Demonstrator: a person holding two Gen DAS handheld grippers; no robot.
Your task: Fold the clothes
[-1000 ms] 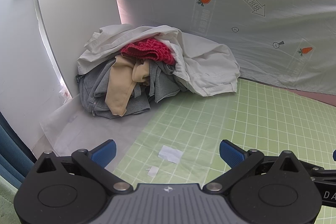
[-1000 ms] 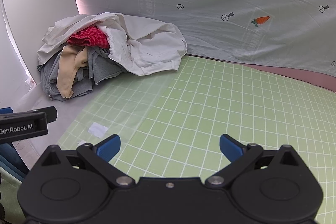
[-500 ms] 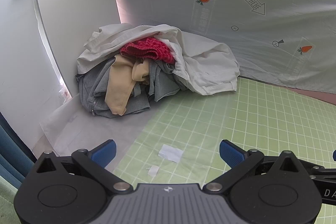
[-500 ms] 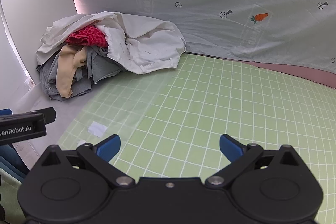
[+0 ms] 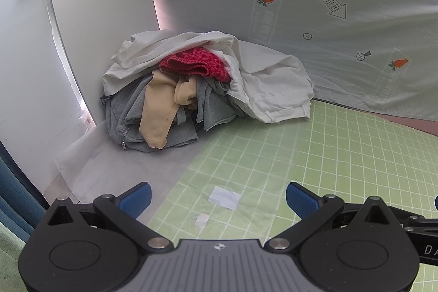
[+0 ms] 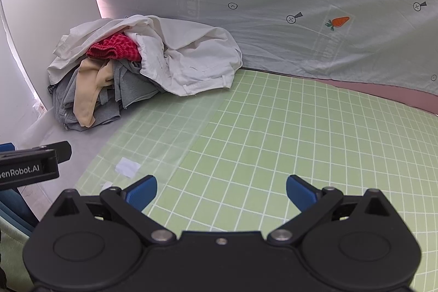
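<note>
**Both tools wide open, laundry heap untouched**

Left wrist view: the left tool (image 5: 218, 196) gapes empty at the bottom edge. The clothes pile (image 5: 202, 89) sits centre-left; its white shirt (image 5: 273, 89) hides much of the red knit (image 5: 194, 63) and grey garment (image 5: 131, 114).

Right wrist view: the right tool (image 6: 221, 189) is spread and empty over the green grid mat (image 6: 287, 133); the pile lies upper left, and the left tool is cut off at the left edge.

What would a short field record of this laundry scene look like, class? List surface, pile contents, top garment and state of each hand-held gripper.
surface: green grid mat
pile: heap of clothes in the far left corner
top garment: white garment draped over the rest
others: red knit, beige garment, grey zipped garment
left hand-held gripper: open, empty
right hand-held gripper: open, empty
folded yet: nothing
</note>
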